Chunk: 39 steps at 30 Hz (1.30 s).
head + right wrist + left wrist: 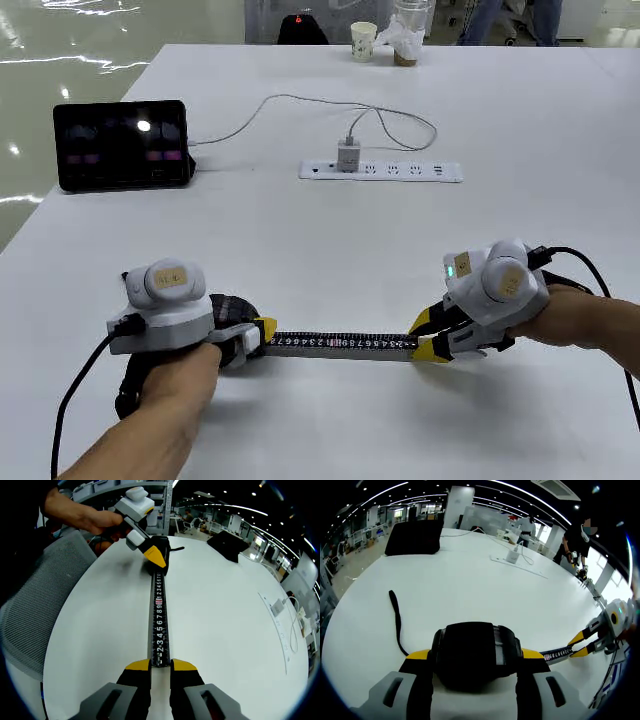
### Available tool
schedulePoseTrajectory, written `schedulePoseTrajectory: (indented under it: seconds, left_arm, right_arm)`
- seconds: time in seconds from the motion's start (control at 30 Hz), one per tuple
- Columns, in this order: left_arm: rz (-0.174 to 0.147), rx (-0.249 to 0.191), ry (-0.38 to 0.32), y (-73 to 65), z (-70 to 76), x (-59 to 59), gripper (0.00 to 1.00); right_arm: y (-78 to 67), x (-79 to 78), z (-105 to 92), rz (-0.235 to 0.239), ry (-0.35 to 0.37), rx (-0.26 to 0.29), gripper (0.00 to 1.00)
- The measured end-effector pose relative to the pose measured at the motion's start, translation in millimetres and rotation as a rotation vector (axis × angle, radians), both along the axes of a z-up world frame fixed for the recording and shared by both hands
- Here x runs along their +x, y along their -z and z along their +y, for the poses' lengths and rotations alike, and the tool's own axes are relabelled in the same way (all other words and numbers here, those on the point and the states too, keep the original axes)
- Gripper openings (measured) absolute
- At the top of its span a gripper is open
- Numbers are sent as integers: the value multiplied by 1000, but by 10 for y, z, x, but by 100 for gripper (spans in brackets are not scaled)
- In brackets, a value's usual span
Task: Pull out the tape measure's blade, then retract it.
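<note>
The black tape measure case [232, 318] rests on the white table [320, 240] at the near left, and my left gripper [250, 336] is shut on it. In the left gripper view the case [472, 652] sits between the yellow-tipped jaws, with its black strap [396, 622] trailing left. The dark numbered blade [340, 343] runs rightwards, pulled out flat over the table. My right gripper [422, 335] is shut on the blade's end. In the right gripper view the blade [159, 620] stretches away from the right gripper [160, 666] to the case [161, 552].
A dark tablet [122, 143] stands at the far left. A white power strip [380, 170] with a charger [348, 155] and cable lies mid-table. Cups [363, 40] stand at the far edge. A grey mesh chair [35, 615] is beside the table.
</note>
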<state>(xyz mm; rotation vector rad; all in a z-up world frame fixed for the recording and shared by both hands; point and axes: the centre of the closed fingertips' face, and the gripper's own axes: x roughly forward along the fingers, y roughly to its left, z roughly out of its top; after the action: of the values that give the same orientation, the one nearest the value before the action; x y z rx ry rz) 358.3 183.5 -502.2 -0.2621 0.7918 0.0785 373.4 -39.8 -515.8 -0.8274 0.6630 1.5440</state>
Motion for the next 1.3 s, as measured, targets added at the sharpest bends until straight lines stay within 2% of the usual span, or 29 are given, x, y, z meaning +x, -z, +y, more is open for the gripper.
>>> schedulePoseTrajectory:
  seconds: [1.3]
  left_arm:
    - [1, -19, -6, -4, 12, 11, 63]
  right_arm:
    - [-5, 7, 272, 9, -16, 21, 10]
